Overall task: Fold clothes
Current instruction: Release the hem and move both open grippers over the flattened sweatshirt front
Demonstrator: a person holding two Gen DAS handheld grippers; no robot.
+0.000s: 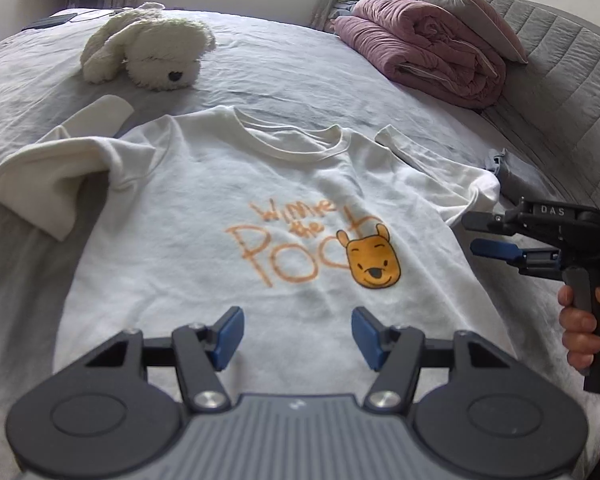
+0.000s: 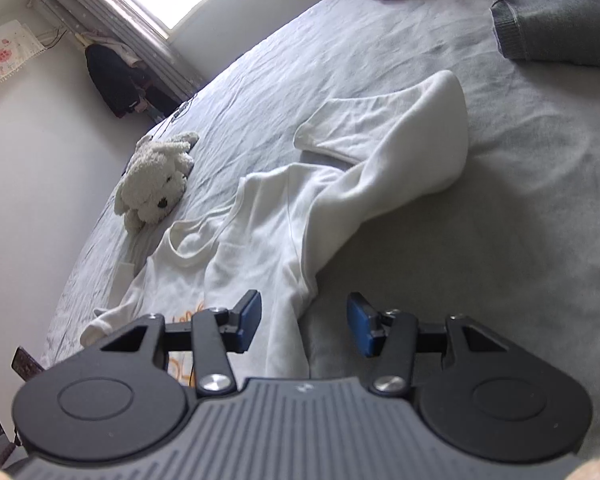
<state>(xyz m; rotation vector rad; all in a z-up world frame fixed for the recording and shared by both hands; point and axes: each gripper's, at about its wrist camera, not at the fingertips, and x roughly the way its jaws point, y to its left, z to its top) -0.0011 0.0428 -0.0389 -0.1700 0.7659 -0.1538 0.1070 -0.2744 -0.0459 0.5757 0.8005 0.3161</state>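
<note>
A white sweatshirt [image 1: 204, 200] with an orange bear print lies face up on the grey bed, collar pointing away. Its left sleeve [image 1: 56, 168] is bunched and folded back beside the body. My left gripper [image 1: 298, 338] hovers open over the lower chest, nothing between its blue pads. In the right wrist view the same sweatshirt [image 2: 260, 240] stretches away, its right sleeve [image 2: 412, 148] lying crumpled out to the side. My right gripper [image 2: 304, 324] is open above the shirt's side edge; from the left wrist view the right gripper [image 1: 476, 234] sits at the shirt's right edge, held by a hand [image 1: 580, 320].
A white plush dog [image 1: 148, 52] lies on the grey bedsheet [image 1: 280, 56] beyond the collar. A rolled pink quilt [image 1: 424, 48] and pillows sit at the far right by the quilted headboard. A grey garment [image 2: 556, 20] lies past the right sleeve. A window and wall border the bed's far side.
</note>
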